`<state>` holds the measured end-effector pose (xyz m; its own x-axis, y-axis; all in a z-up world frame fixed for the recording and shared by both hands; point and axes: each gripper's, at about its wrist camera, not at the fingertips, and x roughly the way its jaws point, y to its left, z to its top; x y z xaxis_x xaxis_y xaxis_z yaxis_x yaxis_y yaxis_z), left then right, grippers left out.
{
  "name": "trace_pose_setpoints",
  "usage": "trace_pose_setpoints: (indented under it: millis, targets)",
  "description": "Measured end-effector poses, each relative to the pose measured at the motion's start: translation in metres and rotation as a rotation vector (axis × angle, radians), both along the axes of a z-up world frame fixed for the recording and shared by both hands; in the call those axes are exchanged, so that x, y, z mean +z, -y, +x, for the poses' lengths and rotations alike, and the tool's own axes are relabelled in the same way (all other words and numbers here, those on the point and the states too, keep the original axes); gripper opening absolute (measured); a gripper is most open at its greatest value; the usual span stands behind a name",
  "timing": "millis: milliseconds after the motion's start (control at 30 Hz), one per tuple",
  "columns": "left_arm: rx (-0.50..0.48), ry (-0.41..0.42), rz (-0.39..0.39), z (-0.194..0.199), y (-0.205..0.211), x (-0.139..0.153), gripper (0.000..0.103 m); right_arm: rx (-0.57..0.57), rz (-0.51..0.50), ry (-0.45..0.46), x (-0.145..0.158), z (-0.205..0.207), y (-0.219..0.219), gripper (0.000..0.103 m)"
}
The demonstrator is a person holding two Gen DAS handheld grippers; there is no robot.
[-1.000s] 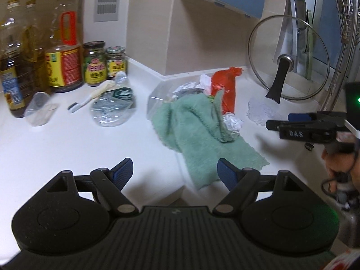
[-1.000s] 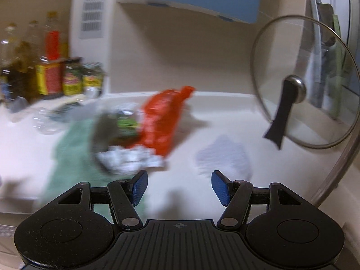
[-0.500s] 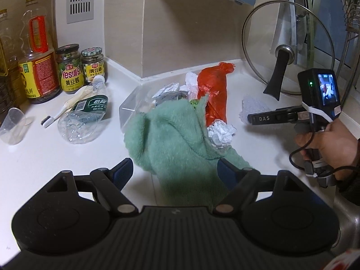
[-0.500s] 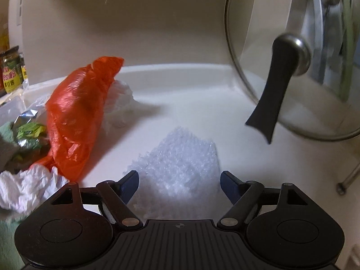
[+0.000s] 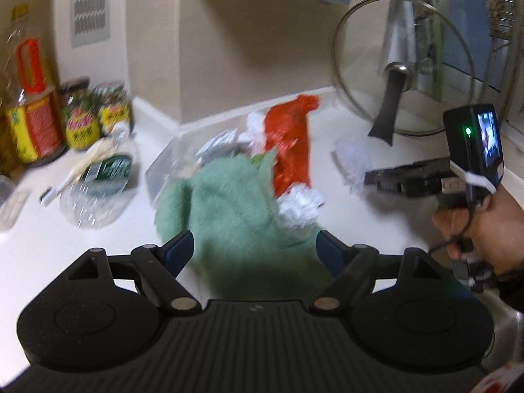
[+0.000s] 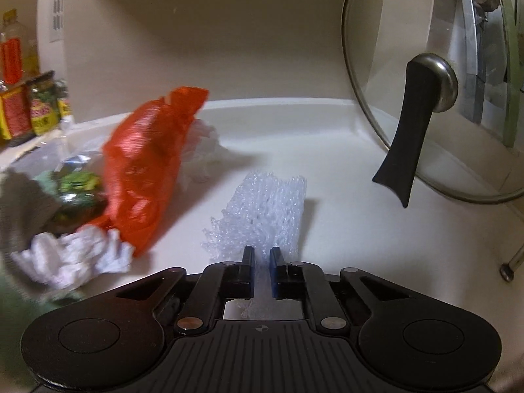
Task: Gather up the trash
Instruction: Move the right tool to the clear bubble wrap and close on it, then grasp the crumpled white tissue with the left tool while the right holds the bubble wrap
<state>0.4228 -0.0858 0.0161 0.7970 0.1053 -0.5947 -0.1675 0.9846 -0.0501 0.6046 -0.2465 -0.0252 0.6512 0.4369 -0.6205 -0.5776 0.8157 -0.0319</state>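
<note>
Right gripper point(image 6: 261, 258) clamps white foam netting point(image 6: 265, 209) on the counter point(image 6: 360, 229); left gripper point(image 5: 255, 245) gapes empty above green towel point(image 5: 235, 209).

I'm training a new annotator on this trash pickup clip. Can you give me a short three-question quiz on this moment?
1. True or false: the right gripper is shut on the white foam net.
2. Which lies left of the foam net in the right wrist view: A) the glass lid, B) the orange plastic bag, C) a kettle?
3. What fills the space in front of the open left gripper?

Key: 1 true, its jaws have just closed with the net between them. 2 B. 3 the green towel.
</note>
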Motion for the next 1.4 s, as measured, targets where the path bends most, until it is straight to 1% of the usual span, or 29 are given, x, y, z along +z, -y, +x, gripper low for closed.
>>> trace_pose_setpoints:
  millis: [133, 200, 233, 267, 333, 400, 433, 500, 533, 633, 700, 733, 800, 900, 967, 1067, 1233, 1400]
  targets:
    - [-0.087, 0.043, 0.03, 0.01, 0.014, 0.011, 0.077, 0.024, 0.049, -0.019, 0.008, -0.025, 0.011, 0.009]
    - [-0.131, 0.056, 0.045, 0.02, 0.022, 0.014, 0.071, 0.041, 0.07, -0.032, 0.009, -0.035, 0.016, 0.009]
    - [-0.153, 0.058, 0.055, 0.026, 0.026, 0.014, 0.07, 0.049, 0.078, -0.036, 0.011, -0.039, 0.018, 0.009]
    - [-0.176, 0.06, 0.067, 0.032, 0.031, 0.014, 0.067, 0.053, 0.083, -0.038, 0.012, -0.042, 0.02, 0.009]
    - [-0.22, 0.05, 0.104, 0.046, 0.039, 0.009, 0.065, 0.063, 0.099, -0.043, 0.013, -0.046, 0.024, 0.009]
    - [-0.25, 0.006, 0.141, 0.063, 0.044, -0.001, 0.06, 0.065, 0.103, -0.04, 0.015, -0.047, 0.026, 0.009]
    - [-0.256, -0.027, 0.164, 0.071, 0.045, -0.008, 0.058, 0.065, 0.108, -0.042, 0.015, -0.045, 0.027, 0.009]
    - [-0.241, -0.082, 0.204, 0.084, 0.046, -0.018, 0.05, 0.061, 0.114, -0.041, 0.015, -0.044, 0.03, 0.009]
    - [-0.227, -0.102, 0.214, 0.088, 0.045, -0.021, 0.05, 0.06, 0.115, -0.039, 0.015, -0.043, 0.03, 0.009]
    - [-0.191, -0.145, 0.26, 0.096, 0.044, -0.033, 0.049, 0.061, 0.121, -0.038, 0.015, -0.043, 0.033, 0.009]
    - [-0.18, -0.168, 0.274, 0.1, 0.043, -0.039, 0.04, 0.063, 0.122, -0.041, 0.012, -0.043, 0.033, 0.009]
    - [-0.176, -0.172, 0.275, 0.101, 0.043, -0.041, 0.039, 0.063, 0.124, -0.044, 0.011, -0.043, 0.033, 0.009]
    - [-0.164, -0.158, 0.26, 0.099, 0.041, -0.04, 0.03, 0.063, 0.129, -0.049, 0.01, -0.043, 0.034, 0.009]
    - [-0.146, -0.101, 0.176, 0.093, 0.036, -0.028, 0.025, 0.063, 0.136, -0.043, 0.013, -0.045, 0.035, 0.009]
    - [-0.143, -0.062, 0.133, 0.089, 0.036, -0.017, 0.024, 0.059, 0.141, -0.039, 0.016, -0.048, 0.037, 0.009]
    - [-0.145, -0.013, 0.091, 0.081, 0.038, -0.002, 0.024, 0.056, 0.15, -0.033, 0.022, -0.054, 0.038, 0.009]
    - [-0.144, 0.033, 0.038, 0.064, 0.039, 0.017, 0.024, 0.063, 0.167, -0.019, 0.036, -0.069, 0.041, 0.009]
    - [-0.125, 0.066, 0.001, 0.038, 0.036, 0.029, 0.024, 0.075, 0.181, -0.007, 0.05, -0.088, 0.043, 0.009]
